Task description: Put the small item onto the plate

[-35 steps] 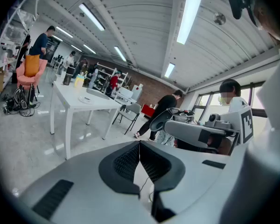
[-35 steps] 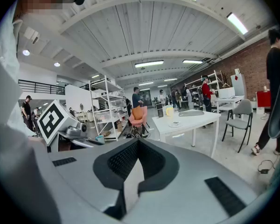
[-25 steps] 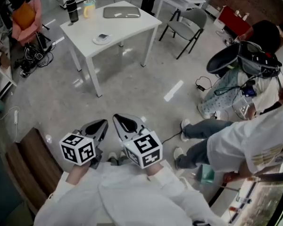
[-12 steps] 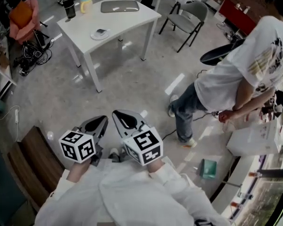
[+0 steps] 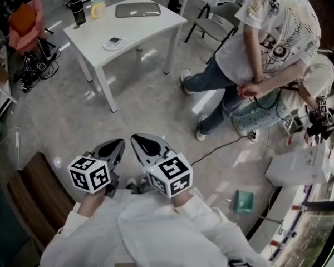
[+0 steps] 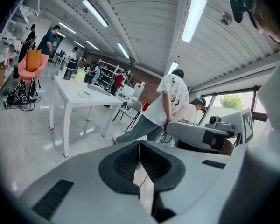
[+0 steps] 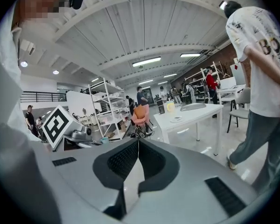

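Jaws pressed together on nothing, the left gripper [image 5: 117, 147] and right gripper [image 5: 140, 142] hang well short of the white table [image 5: 139, 24] — best approach squarely, opening only near its plate [image 5: 112, 43].

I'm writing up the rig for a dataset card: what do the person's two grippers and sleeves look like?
The left gripper and right gripper look alike. Each has a smooth grey shell with rounded jaws, black textured pads set into the jaws, and black slot-like insets further back. Each carries a white cube printed with black square markers. The person wears white long sleeves.
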Motion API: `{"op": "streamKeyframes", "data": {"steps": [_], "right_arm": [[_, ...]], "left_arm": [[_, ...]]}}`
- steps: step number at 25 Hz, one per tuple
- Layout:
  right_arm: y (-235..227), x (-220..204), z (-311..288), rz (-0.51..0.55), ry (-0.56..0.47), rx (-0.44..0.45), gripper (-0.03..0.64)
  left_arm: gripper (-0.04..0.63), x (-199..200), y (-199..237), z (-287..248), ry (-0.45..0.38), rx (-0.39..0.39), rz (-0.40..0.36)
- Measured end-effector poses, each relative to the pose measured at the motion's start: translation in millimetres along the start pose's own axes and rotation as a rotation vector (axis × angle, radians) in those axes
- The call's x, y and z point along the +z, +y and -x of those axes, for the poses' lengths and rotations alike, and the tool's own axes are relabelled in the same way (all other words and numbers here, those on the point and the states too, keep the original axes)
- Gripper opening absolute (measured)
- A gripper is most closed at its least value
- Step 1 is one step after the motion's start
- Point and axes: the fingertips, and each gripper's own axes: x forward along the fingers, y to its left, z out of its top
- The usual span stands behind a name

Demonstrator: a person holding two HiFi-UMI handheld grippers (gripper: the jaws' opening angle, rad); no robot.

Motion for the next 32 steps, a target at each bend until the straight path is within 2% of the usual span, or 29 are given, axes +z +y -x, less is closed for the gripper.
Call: {"op": "streamKeyframes", "data": {"steps": [6, 13, 22, 26, 32], "right_arm": [[-26, -9, 4, -0.018, 0.021, -0.003, 0.015], [-47, -27, -4, -0.046, 0.071, 0.013, 0.015], [-83, -15, -44, -0.067, 0.086, -0.007, 0.015], [-106, 2, -84, -0.067, 0.078, -0.032, 0.015], [-137, 56, -156, -0.042, 0.037, -0.066, 0.015]], "left_arm": [[0.011, -6, -5, -20, -0.001, -0.001, 0.014], [0.011, -19, 8, -37, 0.013, 0.027, 0.078], [0.011, 4, 43, -72, 0.036, 0.014, 0.102], [0.011, 33, 75, -93, 0.044, -0.012, 0.1], [0.011, 111, 127, -123, 0.04, -0.052, 0.048]]}}
